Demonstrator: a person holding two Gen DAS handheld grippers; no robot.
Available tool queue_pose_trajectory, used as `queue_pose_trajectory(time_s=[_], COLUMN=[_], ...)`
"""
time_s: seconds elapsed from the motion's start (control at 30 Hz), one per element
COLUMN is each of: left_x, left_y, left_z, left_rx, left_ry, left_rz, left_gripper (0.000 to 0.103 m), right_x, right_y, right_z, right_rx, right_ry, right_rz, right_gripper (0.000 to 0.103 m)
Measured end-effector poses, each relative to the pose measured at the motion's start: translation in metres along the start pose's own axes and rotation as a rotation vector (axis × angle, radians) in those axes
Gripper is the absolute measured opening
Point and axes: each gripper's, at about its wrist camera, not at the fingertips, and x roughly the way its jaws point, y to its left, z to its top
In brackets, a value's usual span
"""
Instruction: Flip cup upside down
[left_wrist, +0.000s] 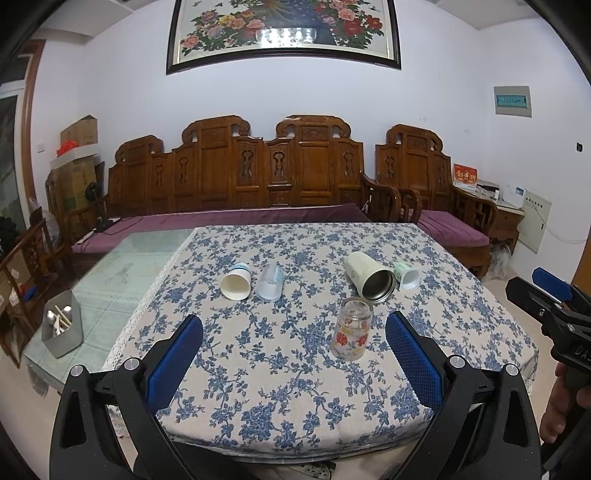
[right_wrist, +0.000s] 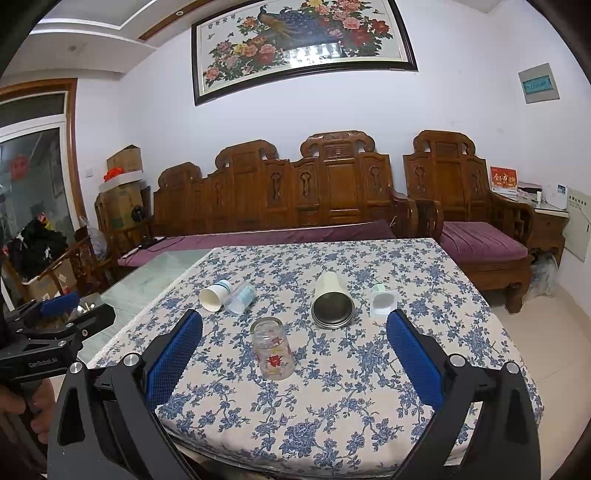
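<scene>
We are holding the left claw (left_wrist: 293, 338) and right claw (right_wrist: 294, 332) wide apart, gripping nothing. The floral glass cup (right_wrist: 272, 347) is standing mouth-down on the tabletop (right_wrist: 369, 406), with a steel tumbler (right_wrist: 332, 301) and paper cup (right_wrist: 215, 295) lying behind it.

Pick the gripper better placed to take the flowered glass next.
Right, probably. The flowered glass stands nearly centred between the open right gripper fingers; in the left wrist view it sits off toward the left gripper right finger. Neither touches it.
</scene>
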Motion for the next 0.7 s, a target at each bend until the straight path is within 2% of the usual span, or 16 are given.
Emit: queue_pose_trajectory(time_s=[0.7], left_x=[-0.001], left_y=[-0.0008], left_z=[0.0004], left_rx=[0.001], left_ry=[-0.004], left_rz=[0.001], left_gripper=[0.095], right_x=[0.0023], right_y=[0.0001], right_z=[-0.0025], right_rx=[0.003], right_ry=[0.003], right_rz=[-0.002], right_gripper=[0.1])
